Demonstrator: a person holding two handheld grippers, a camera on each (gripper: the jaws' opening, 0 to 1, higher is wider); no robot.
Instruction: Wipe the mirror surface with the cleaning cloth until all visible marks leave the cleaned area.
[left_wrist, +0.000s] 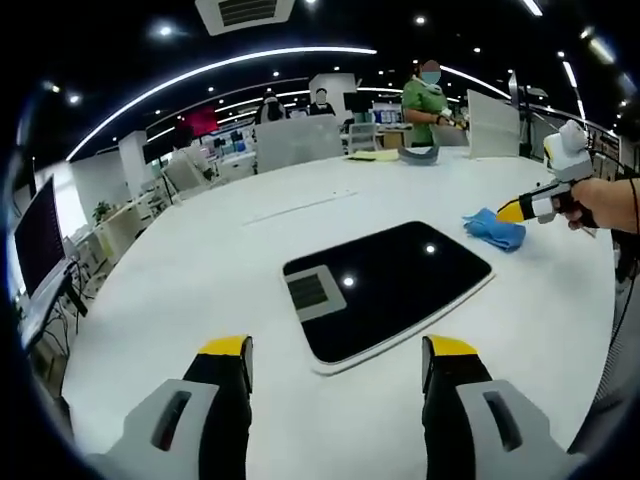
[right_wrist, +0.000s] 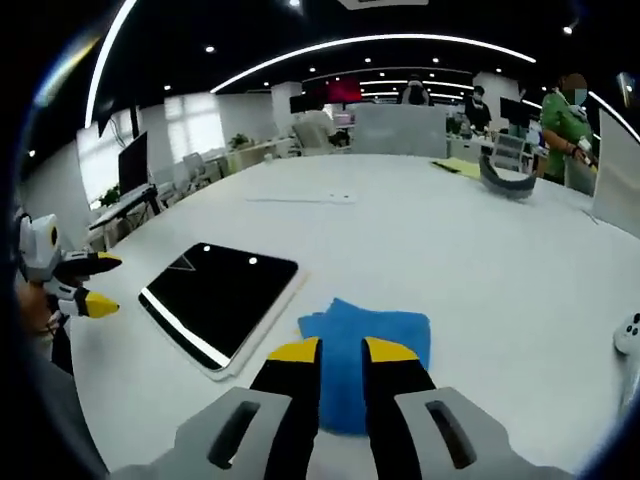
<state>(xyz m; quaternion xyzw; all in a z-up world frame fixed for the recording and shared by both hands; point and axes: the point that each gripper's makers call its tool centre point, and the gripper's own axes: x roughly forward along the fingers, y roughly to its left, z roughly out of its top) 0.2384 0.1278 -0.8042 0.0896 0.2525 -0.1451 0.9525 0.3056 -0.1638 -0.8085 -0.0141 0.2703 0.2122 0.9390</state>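
The crumpled blue cleaning cloth (right_wrist: 362, 352) is approached by the narrowly parted right tool (right_wrist: 342, 350), presumably for pickup, while the left tool (left_wrist: 340, 348) is held wide before the flat dark rectangular mirror (left_wrist: 385, 285).

Left gripper (left_wrist: 337, 365) and right gripper (right_wrist: 342, 372), grey bodies, black fingers (left_wrist: 228, 400), yellow tips

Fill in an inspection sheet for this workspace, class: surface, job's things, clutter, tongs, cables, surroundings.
Surface: white table, mostly bare.
Job's things: mirror lying flat, reflecting ceiling lights; marks too small to judge. Blue cloth on the table beside the mirror, not touching it.
Clutter: yellow sheet and dark curved object at the far edge.
Tongs: left tongs open above the table; right tongs narrowly parted over the cloth, grip uncertain.
Cables: nothing seen.
Surroundings: open office, monitors, ceiling lights, people standing behind.
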